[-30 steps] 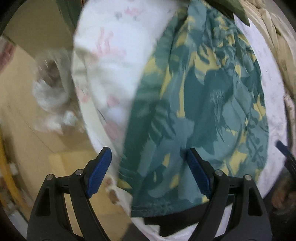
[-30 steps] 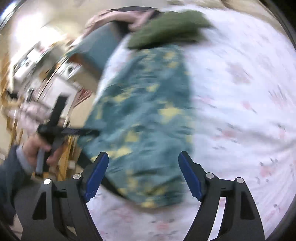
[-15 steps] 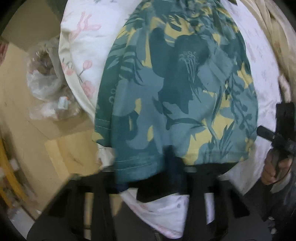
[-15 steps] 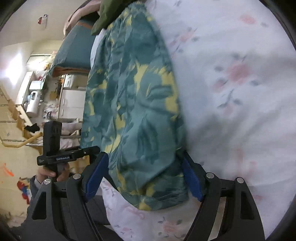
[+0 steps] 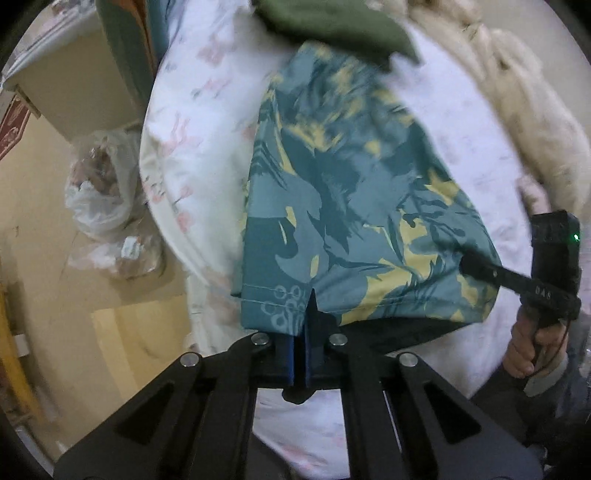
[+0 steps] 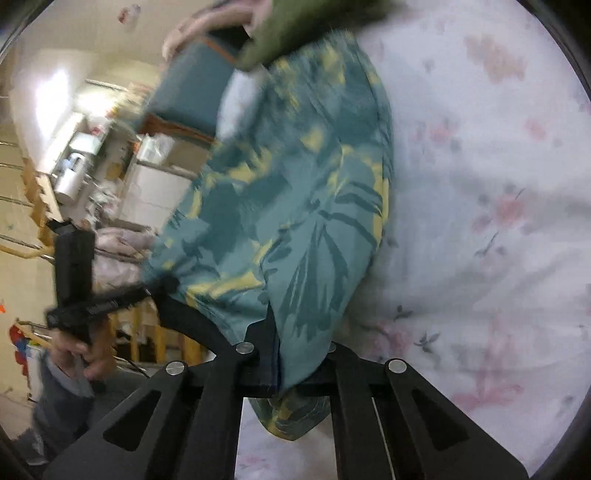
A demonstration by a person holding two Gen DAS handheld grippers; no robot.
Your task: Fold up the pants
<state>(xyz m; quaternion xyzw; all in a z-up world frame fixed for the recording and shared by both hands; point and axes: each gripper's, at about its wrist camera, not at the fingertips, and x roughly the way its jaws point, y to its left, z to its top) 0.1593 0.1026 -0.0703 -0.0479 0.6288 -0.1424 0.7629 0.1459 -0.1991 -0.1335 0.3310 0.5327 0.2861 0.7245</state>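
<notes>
The pants (image 5: 343, 206) are teal with a yellow leaf print and lie lengthwise on a white floral bedsheet (image 5: 199, 122). My left gripper (image 5: 300, 354) is shut on the near hem at its left corner, by a small side slit. My right gripper (image 6: 284, 369) is shut on the other corner of the same near edge, with the pants (image 6: 295, 206) stretching away from it. Each gripper shows in the other's view: the right one (image 5: 484, 271) at the hem's right corner, the left one (image 6: 147, 291) at the left.
A dark green garment (image 5: 332, 22) lies over the far end of the pants. A cream blanket (image 5: 517, 92) is bunched at the right of the bed. Plastic bags (image 5: 103, 199) sit on the floor left of the bed edge. Shelves and furniture (image 6: 110, 166) stand beyond.
Both grippers were open around the near hem a second ago. Both have closed on the hem, and the near edge is now lifted slightly off the sheet.
</notes>
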